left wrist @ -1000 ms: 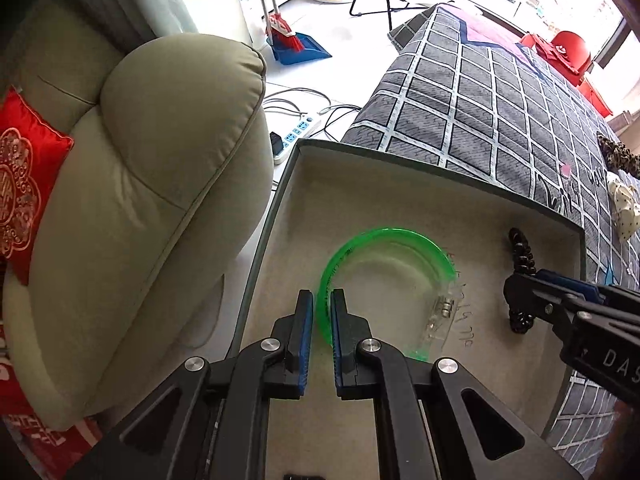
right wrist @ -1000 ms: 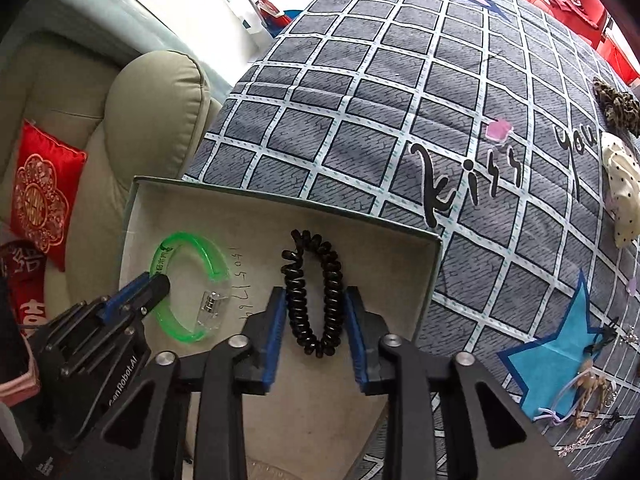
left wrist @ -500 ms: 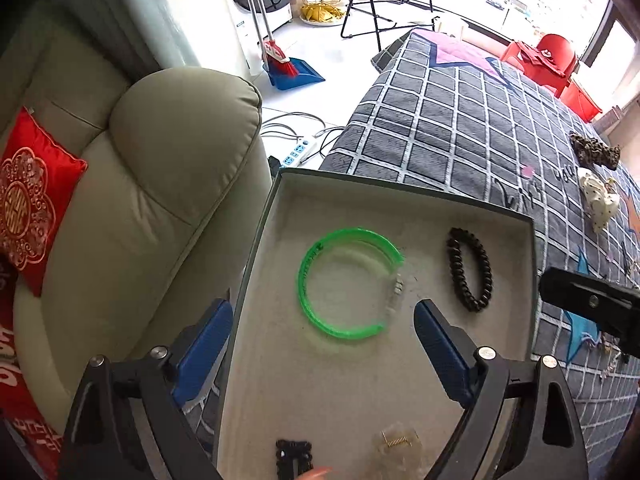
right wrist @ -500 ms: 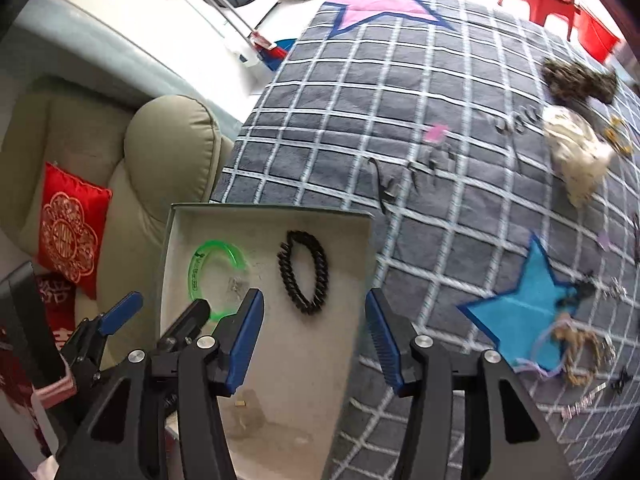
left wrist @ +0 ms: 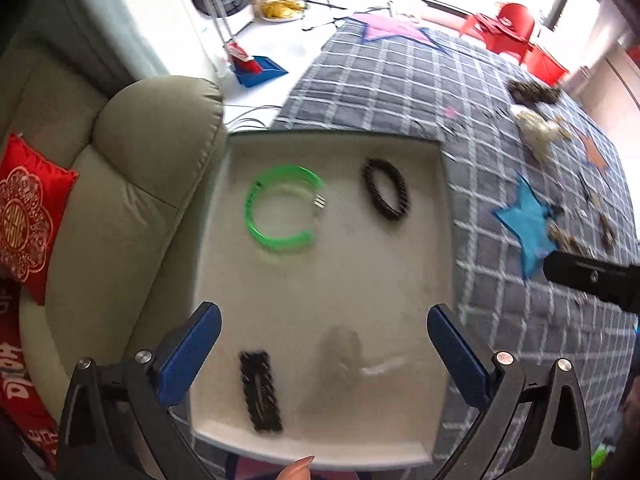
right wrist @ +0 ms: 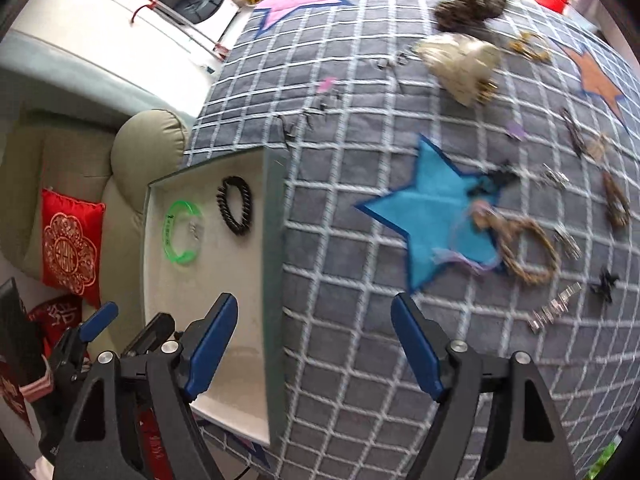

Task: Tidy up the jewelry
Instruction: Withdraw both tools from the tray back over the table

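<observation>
A shallow beige box (left wrist: 438,216) (right wrist: 273,240) rests on the grey checked bed cover. A green bangle (left wrist: 280,210) (right wrist: 181,232) and a black coil bracelet (left wrist: 386,195) (right wrist: 235,210) lie in its far half. A black clip (left wrist: 260,390) and a blurred clear piece (left wrist: 344,356) lie near its front. My left gripper (left wrist: 324,354) is open and empty above the box's near end. My right gripper (right wrist: 312,346) is open and empty over the box's right wall and the cover. More jewelry (right wrist: 524,248) lies scattered at the right of the cover.
A beige armchair (left wrist: 132,200) with a red cushion (left wrist: 24,216) stands left of the box. A cream hair clip (right wrist: 460,66) and a dark scrunchie (right wrist: 468,8) lie at the far side of the bed. A fingertip (left wrist: 298,470) shows at the box's front edge.
Both grippers opened, let go of the green bangle and the black coil bracelet, and pulled back and up from the box. The right gripper swung right over the cover.
</observation>
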A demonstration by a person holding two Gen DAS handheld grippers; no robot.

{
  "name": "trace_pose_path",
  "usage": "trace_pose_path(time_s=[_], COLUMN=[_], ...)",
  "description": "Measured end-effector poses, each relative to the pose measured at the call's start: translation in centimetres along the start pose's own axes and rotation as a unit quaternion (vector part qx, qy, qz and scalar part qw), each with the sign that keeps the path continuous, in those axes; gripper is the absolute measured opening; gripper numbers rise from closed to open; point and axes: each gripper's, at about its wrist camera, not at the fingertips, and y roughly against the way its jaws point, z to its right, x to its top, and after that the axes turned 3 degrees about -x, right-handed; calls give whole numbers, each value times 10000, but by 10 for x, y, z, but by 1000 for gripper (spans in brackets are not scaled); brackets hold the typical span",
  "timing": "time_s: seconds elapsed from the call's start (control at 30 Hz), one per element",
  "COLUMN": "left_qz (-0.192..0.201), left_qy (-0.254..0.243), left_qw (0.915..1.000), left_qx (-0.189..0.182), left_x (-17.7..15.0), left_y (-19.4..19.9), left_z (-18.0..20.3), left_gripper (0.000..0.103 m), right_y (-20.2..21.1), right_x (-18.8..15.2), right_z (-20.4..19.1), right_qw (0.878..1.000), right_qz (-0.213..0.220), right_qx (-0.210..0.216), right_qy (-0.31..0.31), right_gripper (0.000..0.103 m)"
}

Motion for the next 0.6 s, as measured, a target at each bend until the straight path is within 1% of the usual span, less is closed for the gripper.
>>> trace_pose_path(time_s=[0.2, 0.33, 0.43, 0.47, 0.5, 0.6], left_qz=[-144, -87, 4, 43, 86, 144], left_qy=[-514, -956, -1231, -1300, -1373, -1546], left_qw=[9983, 9946, 9915, 9906, 9897, 9868], left_qx=[-254, -392, -423, -412, -404, -465], left_x=[-16, -20, -18, -18, -17, -13], left_y=[12, 22, 29, 31, 33, 36], left_z=[36, 62, 77, 81, 85, 96], left_gripper=[103, 103, 103, 103, 103, 103], right_y=[19, 33, 43, 46, 50, 58], right_x=[-27, -43, -54, -57, -61, -70], right_z=[38, 56, 67, 71, 76, 87], right_qw=[9987, 9976, 9963, 9956, 9944, 9916], right_qz=[35, 128, 227, 259, 309, 370], right_qx=[-52, -49, -90, -108, -141, -147], right_qy=[-503, -686, -823, -890, -997, -1231], right_gripper=[84, 85, 86, 89, 102, 103])
